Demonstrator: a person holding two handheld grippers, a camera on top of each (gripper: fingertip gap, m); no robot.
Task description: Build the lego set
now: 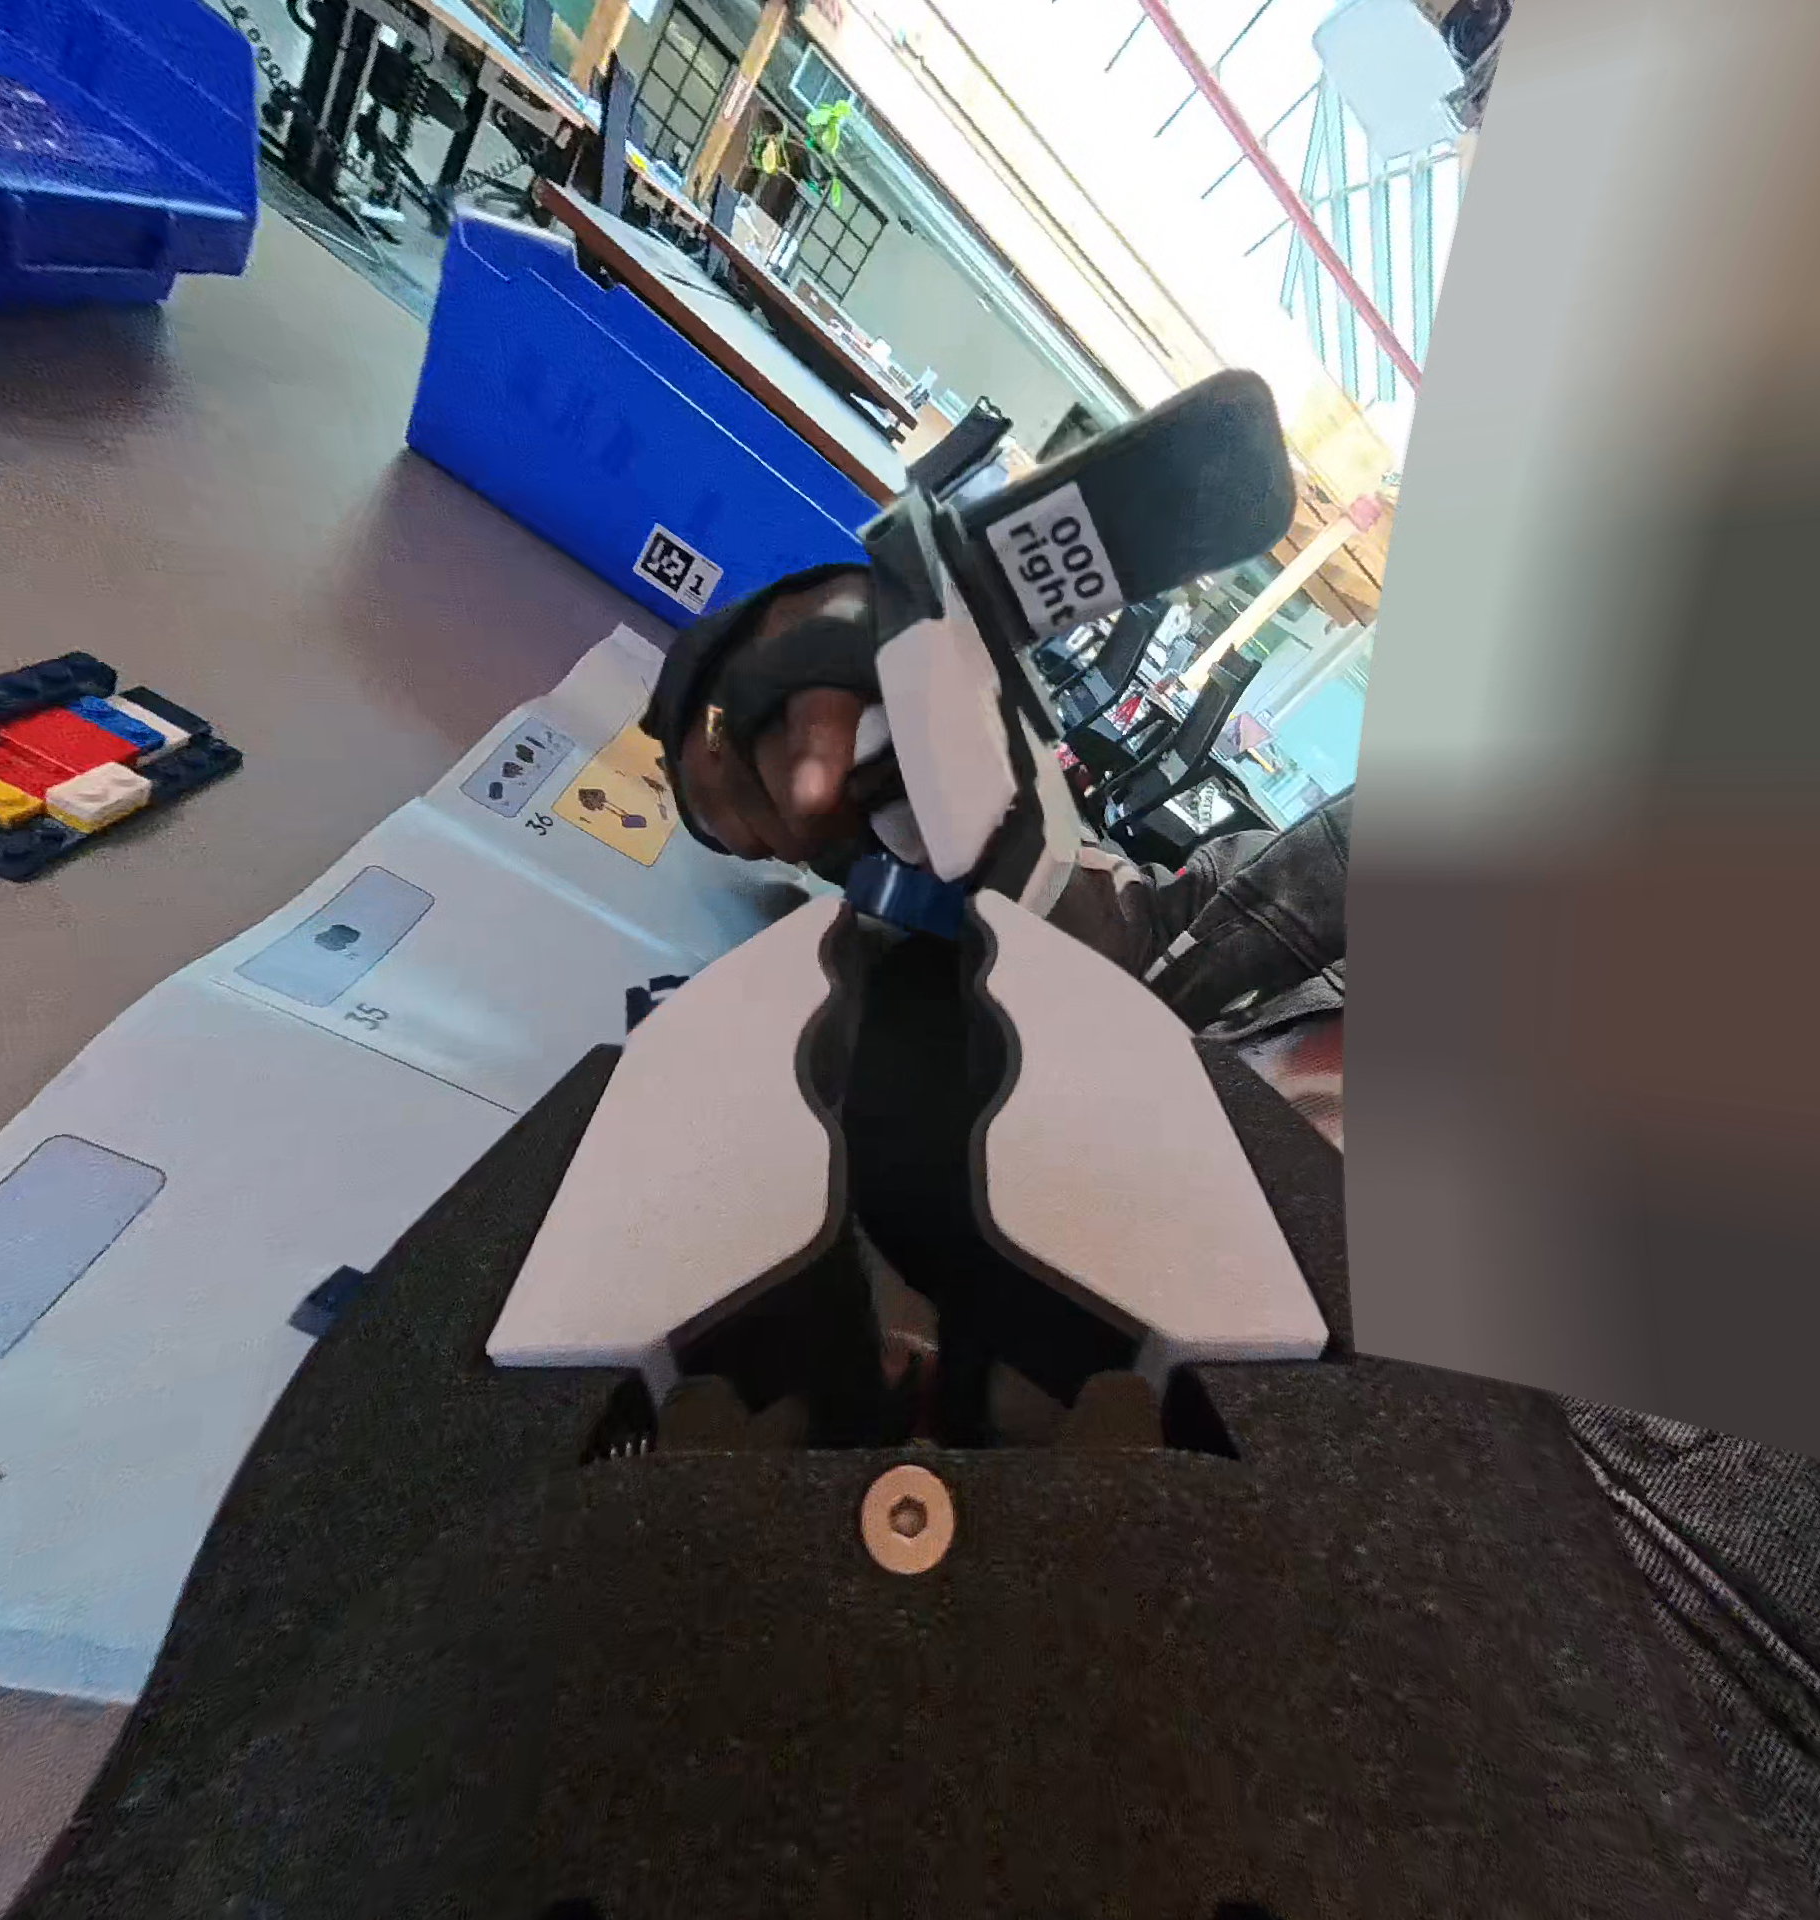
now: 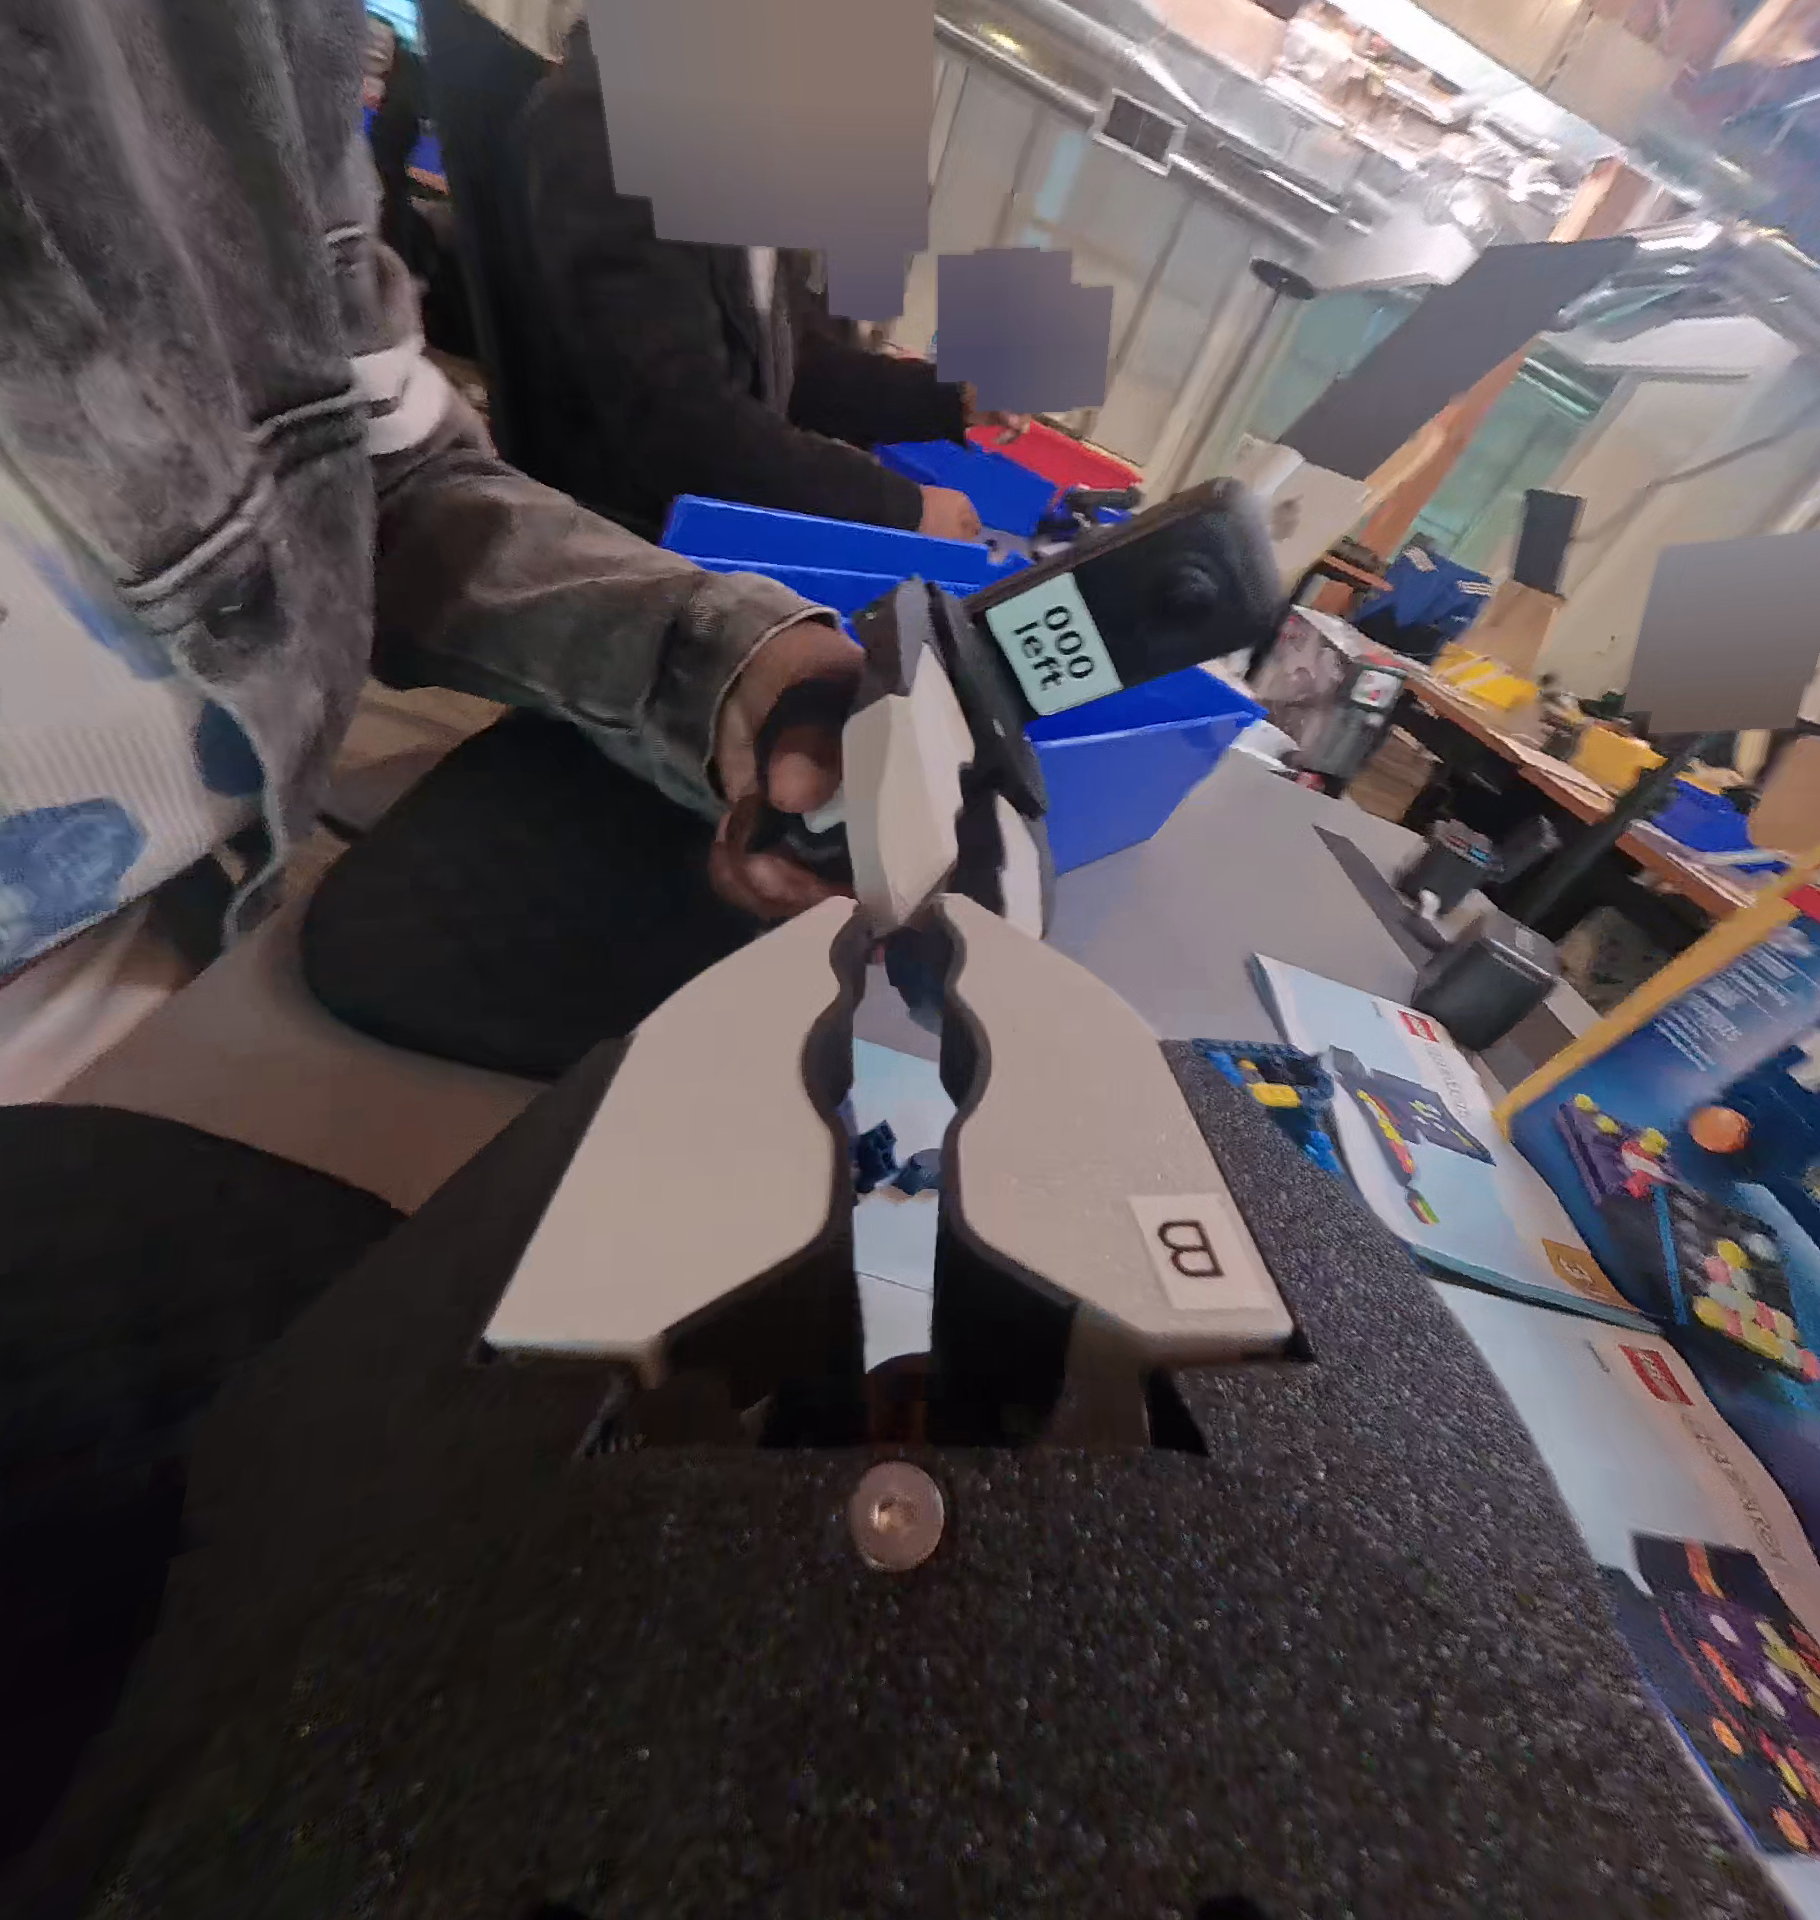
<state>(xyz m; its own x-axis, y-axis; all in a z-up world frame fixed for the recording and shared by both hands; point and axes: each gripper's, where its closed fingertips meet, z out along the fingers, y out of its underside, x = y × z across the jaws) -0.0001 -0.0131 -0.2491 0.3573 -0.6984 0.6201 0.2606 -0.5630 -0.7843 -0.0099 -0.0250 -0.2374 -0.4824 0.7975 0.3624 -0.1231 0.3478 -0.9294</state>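
From my left wrist view, far left on the table sits a brick plate, then an open booklet with a blue bin behind it. My left gripper is clamped on a dark blue piece held up above the booklet, its long axis running across the fingertips; the right gripper's fingers come down onto it from above. In the right wrist view my right gripper is nearly together around that piece; whether it grips, I cannot tell. A box lies rightmost.
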